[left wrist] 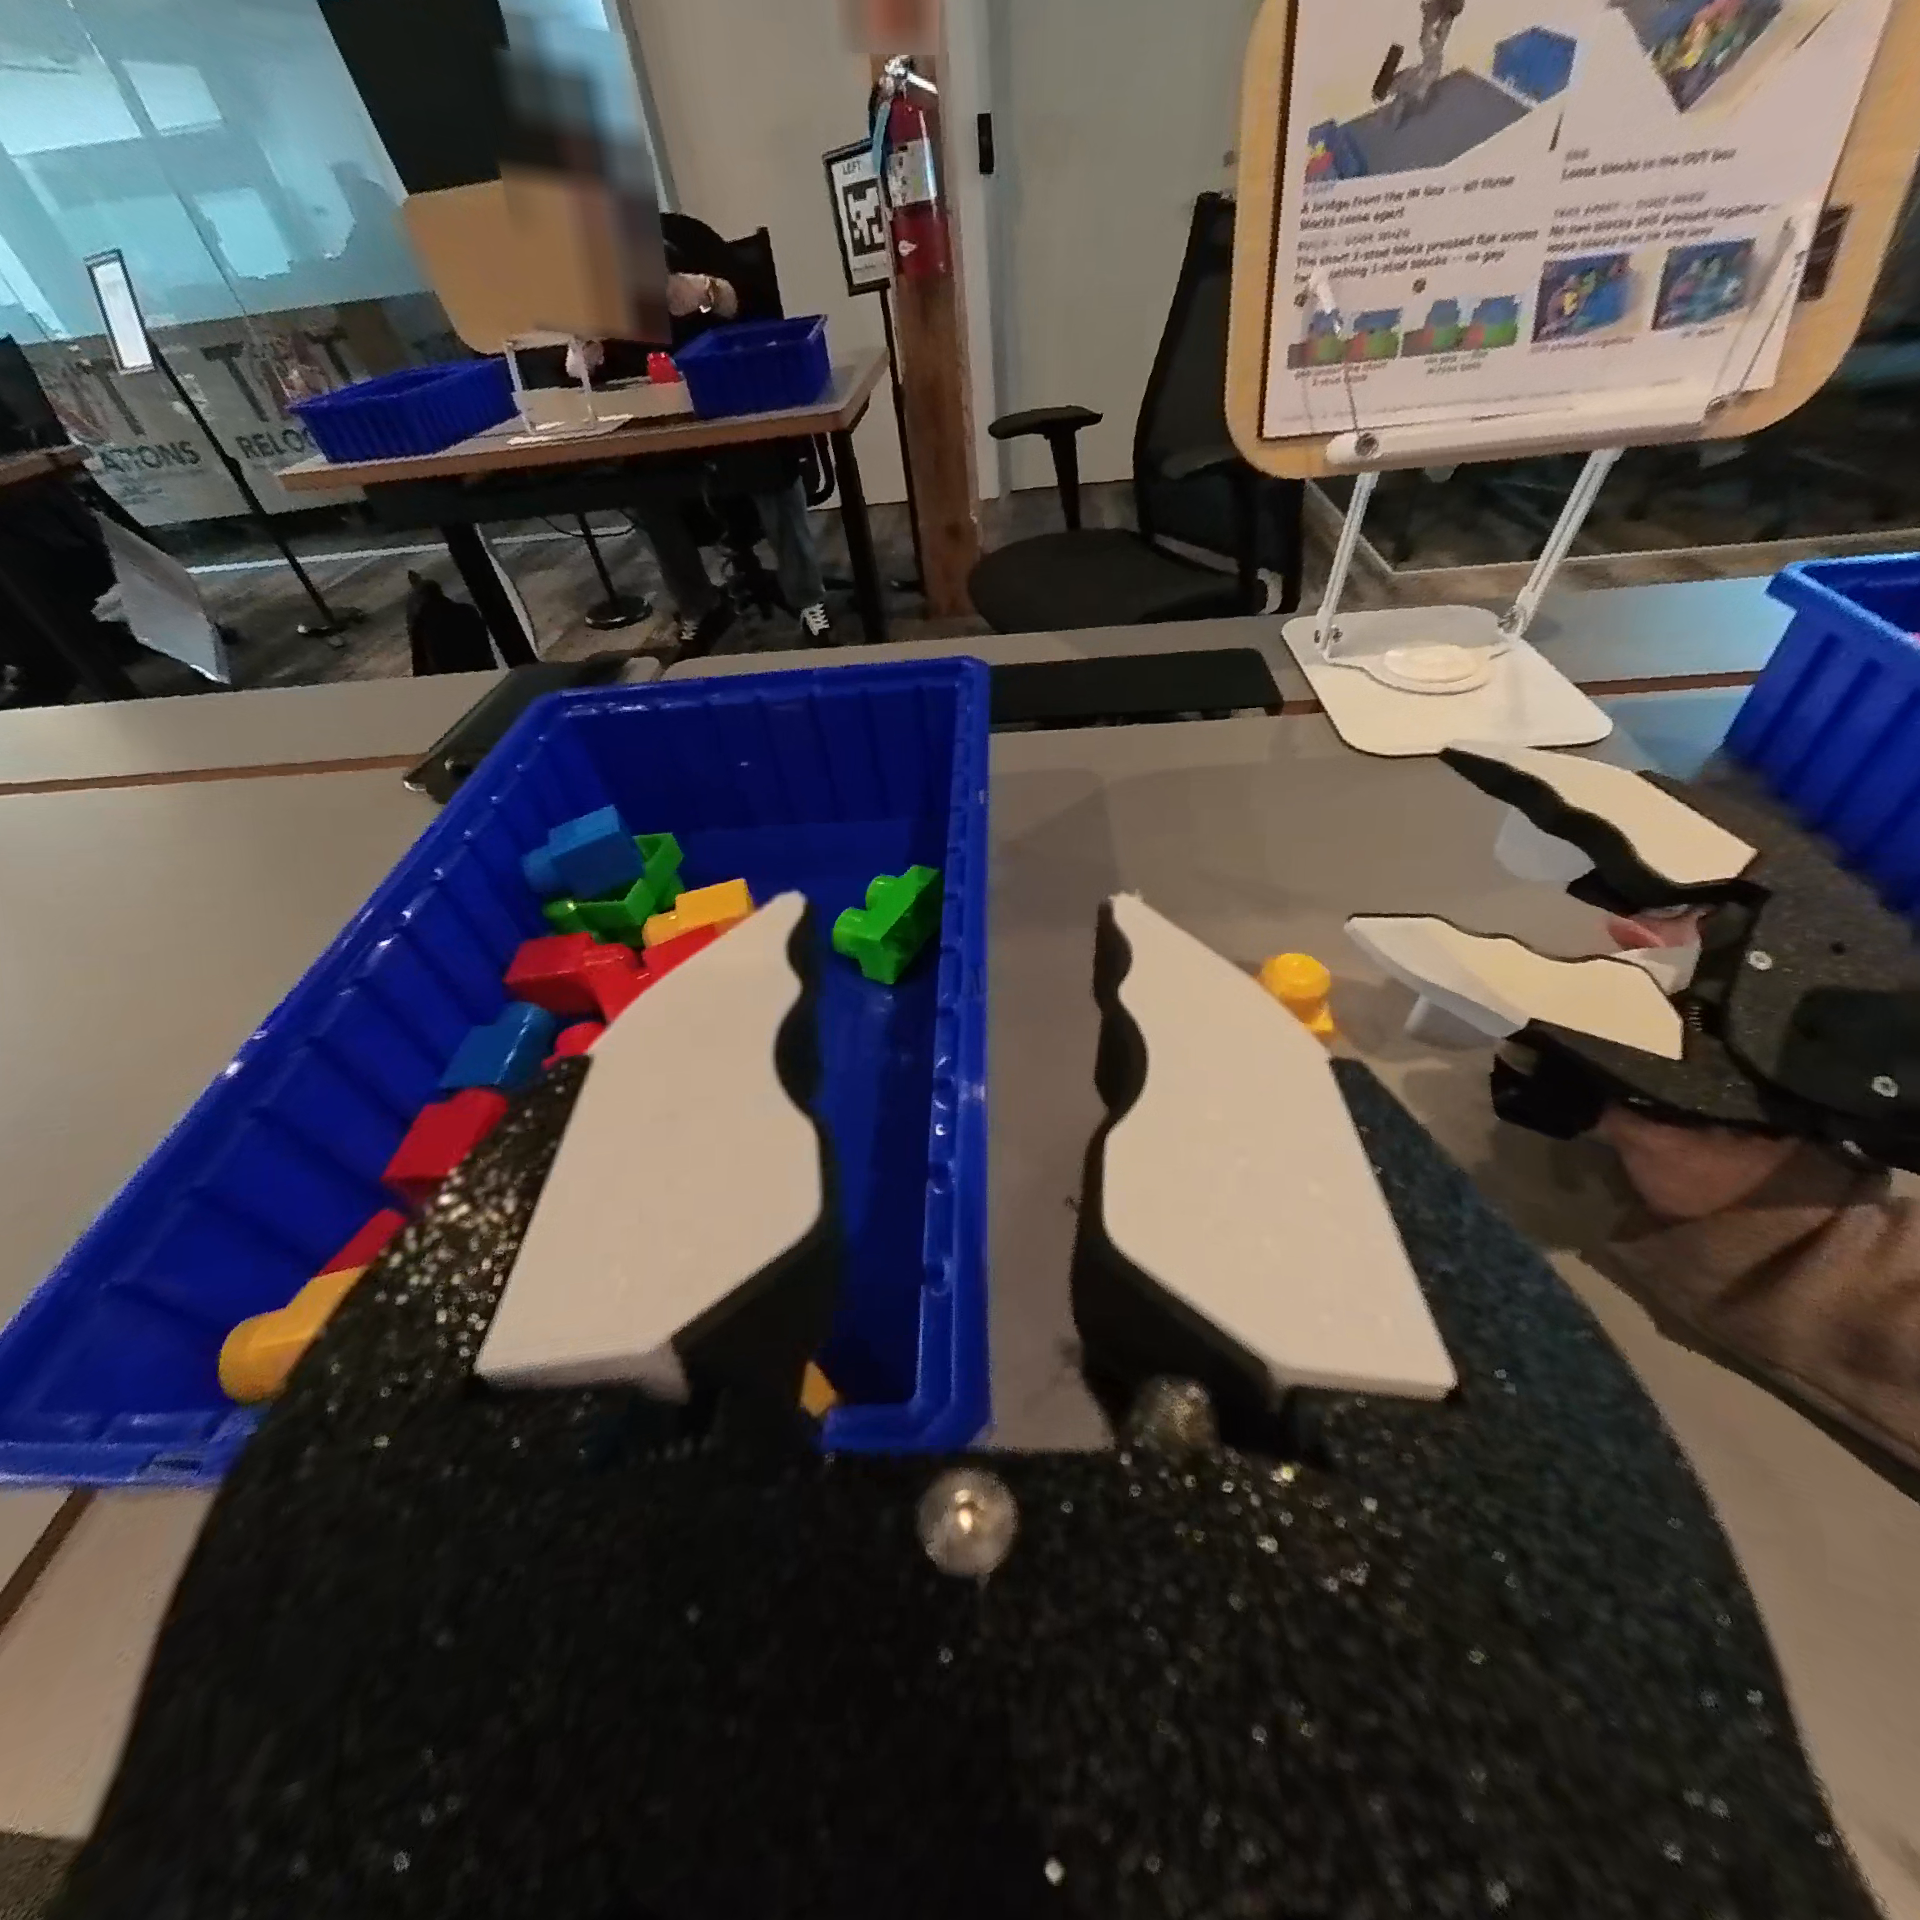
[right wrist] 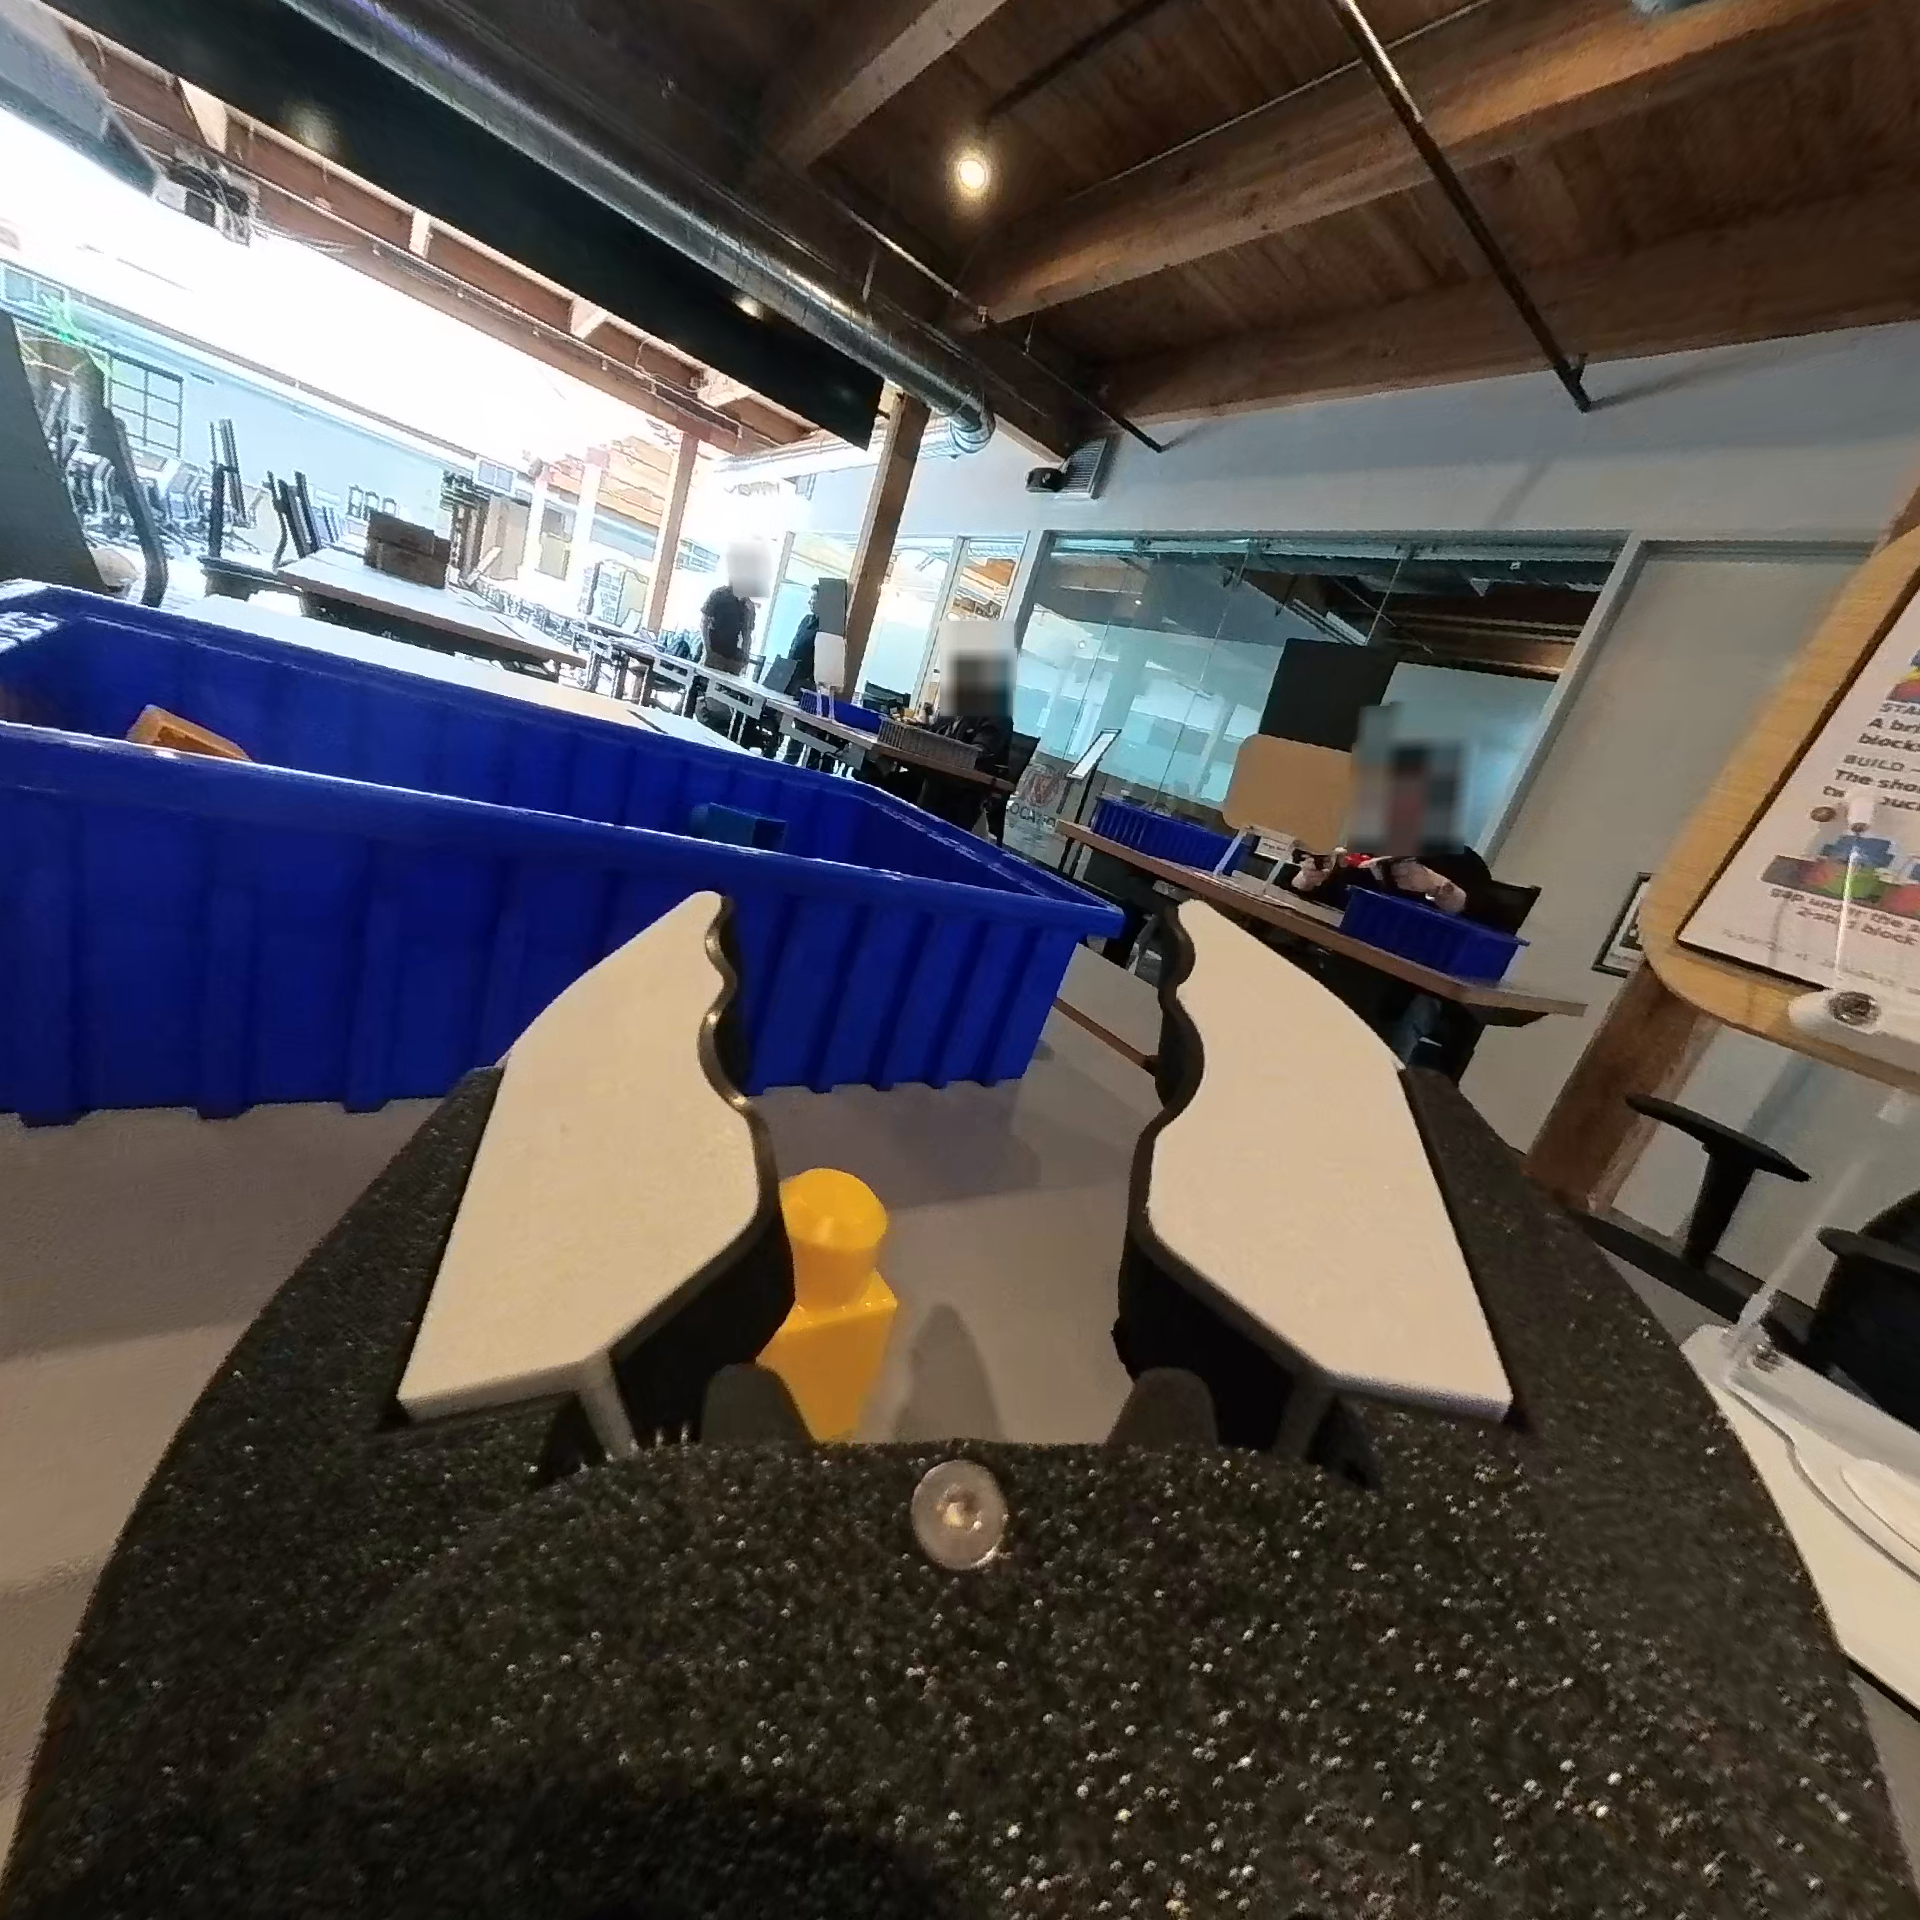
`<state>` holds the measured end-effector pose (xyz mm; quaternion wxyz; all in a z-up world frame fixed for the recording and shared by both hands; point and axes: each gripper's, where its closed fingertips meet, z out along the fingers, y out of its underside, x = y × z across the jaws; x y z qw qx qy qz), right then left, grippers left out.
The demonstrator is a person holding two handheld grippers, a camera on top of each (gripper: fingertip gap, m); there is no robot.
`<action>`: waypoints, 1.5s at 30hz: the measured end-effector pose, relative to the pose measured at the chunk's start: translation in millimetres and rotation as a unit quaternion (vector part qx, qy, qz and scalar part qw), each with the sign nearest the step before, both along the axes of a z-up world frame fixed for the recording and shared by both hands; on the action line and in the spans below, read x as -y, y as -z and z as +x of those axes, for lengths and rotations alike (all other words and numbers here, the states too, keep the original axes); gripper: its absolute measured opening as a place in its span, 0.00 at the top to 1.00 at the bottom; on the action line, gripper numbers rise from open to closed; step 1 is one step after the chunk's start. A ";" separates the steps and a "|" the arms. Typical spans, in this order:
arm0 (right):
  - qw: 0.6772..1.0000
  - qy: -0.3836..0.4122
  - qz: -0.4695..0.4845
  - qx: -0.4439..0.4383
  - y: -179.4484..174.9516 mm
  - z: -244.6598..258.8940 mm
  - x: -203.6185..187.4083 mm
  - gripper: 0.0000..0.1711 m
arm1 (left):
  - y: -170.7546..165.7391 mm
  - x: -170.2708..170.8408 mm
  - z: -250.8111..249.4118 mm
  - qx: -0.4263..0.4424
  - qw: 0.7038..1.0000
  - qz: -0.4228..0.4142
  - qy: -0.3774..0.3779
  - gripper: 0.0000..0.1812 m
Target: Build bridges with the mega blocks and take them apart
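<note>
Building stage: yellow block [right wrist: 831, 1299] upright on table [left wrist: 1143, 831], between spread right gripper [right wrist: 951, 935] fingers (untouched). Left gripper [left wrist: 951, 909] agape, empty, over bin [left wrist: 961, 1039] rim. Next: fetching second block.

Red fire extinguisher [left wrist: 914, 177] on wooden post [left wrist: 935, 416]; black office chair [left wrist: 1143, 520] behind table [left wrist: 156, 935]

A single-stud yellow block [right wrist: 831, 1304] stands upright on the grey table, stud on top, just beside the blue bin's right wall; in the left wrist view it [left wrist: 1299, 992] is partly hidden. Inside the blue bin [left wrist: 961, 1039] lies a loose heap of blocks [left wrist: 582, 966], red, blue, green and yellow, tumbled at odd angles, with one green block [left wrist: 888, 923] lying apart near the right wall.
</note>
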<state>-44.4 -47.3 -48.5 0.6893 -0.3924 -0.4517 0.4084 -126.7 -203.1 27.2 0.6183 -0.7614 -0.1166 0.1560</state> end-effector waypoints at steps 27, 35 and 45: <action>1.000 0.010 0.002 0.005 1.1 1.4 -3.8 0.56 | -1.3 1.5 0.5 0.001 1.000 0.022 -0.001 0.96; 1.000 0.012 0.003 0.006 1.7 1.2 -4.6 0.57 | -4.1 2.6 1.2 -0.012 0.999 0.030 -0.001 1.00; 1.000 0.014 0.004 0.008 2.0 1.2 -5.2 0.57 | -3.9 3.2 0.4 -0.014 0.999 0.030 -0.002 1.00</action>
